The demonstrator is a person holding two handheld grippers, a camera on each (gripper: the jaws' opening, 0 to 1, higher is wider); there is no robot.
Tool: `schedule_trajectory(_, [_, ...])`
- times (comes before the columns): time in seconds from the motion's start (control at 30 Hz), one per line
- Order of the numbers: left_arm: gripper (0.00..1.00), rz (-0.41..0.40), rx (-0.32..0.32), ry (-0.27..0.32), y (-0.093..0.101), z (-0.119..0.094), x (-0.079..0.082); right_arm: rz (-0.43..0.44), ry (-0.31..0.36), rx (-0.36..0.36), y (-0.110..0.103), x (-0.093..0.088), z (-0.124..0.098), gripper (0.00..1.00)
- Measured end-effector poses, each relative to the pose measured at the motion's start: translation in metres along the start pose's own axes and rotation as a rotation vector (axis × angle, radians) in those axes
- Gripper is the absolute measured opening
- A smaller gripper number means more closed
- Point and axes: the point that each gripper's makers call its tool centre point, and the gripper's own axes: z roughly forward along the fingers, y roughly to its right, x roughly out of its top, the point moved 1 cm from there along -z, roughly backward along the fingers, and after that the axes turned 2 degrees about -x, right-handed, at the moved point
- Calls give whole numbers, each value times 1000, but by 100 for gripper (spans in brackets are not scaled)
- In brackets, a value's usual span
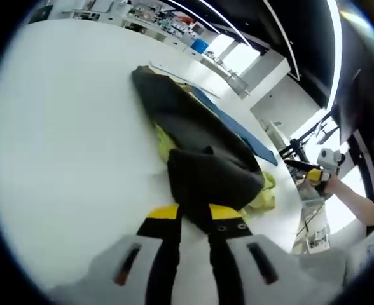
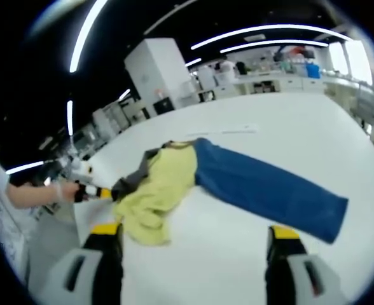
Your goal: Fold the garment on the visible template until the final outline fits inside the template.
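Garment [image 2: 158, 187], a soft yellow-and-dark-grey piece, lies bunched on the white table [image 2: 289, 136], its far edge overlapping the blue template [image 2: 266, 187] that stretches away to the right in the right gripper view. It looks light and limp: it should drape and slide easily, so a pinch at a hem or corner serves better than grabbing the bulk. The left gripper [image 1: 193, 219] is clamped on a dark grey fold [image 1: 212, 175] at the near end, lifting it slightly. The right gripper [image 2: 193, 244] hovers with jaws spread wide, holding nothing, above bare table just near the yellow cloth.
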Motion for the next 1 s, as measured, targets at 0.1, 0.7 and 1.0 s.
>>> schedule_trajectory(0.1, [3,7,4,-1,-2,-2,0,1,-1,-1,0,-1,0,93])
schedule_trajectory(0.7, [0,120,96,32,-35,-50,15,-26,26,-8,-9,10,-1,94])
schedule_trajectory(1.0, [0,134,164,47,-71,-93,23,-49,22,-6,-22,8,5,93])
